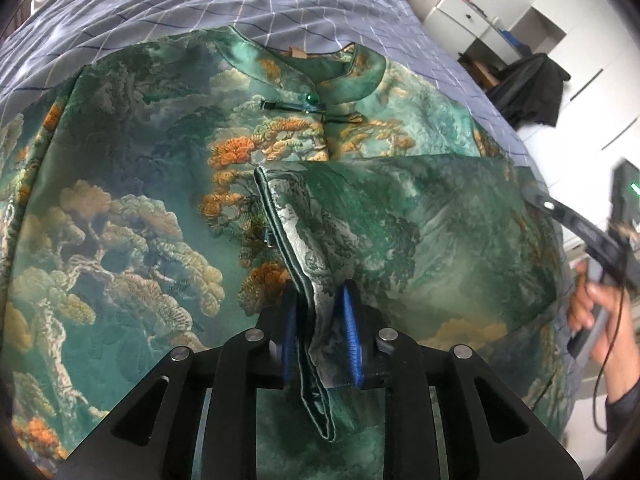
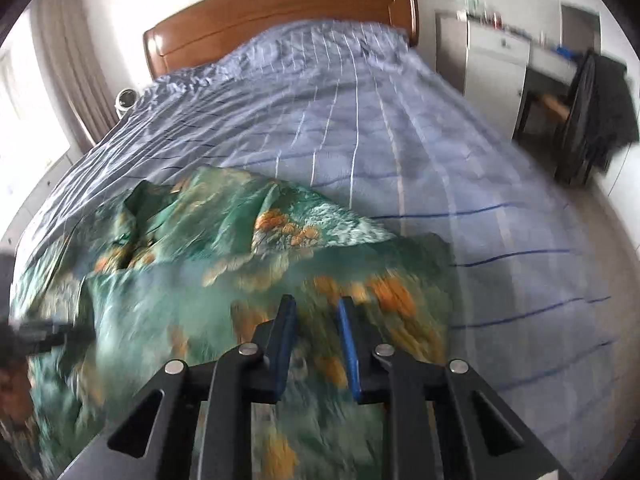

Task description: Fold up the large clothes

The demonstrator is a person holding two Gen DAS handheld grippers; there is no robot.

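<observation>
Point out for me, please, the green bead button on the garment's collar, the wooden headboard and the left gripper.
green bead button [image 1: 311,99], left wrist view, on the round bead.
wooden headboard [image 2: 280,12], right wrist view, on its front panel.
left gripper [image 1: 320,300], left wrist view, between its fingertips, on the pinched hem.

No legible text, labels, brand marks, numbers or signs in either wrist view, right wrist view motion-blurred

Bare checked bedspread [image 2: 400,152] beyond and right of garment [image 2: 224,264], headboard [image 2: 280,12] bounding far end
</observation>
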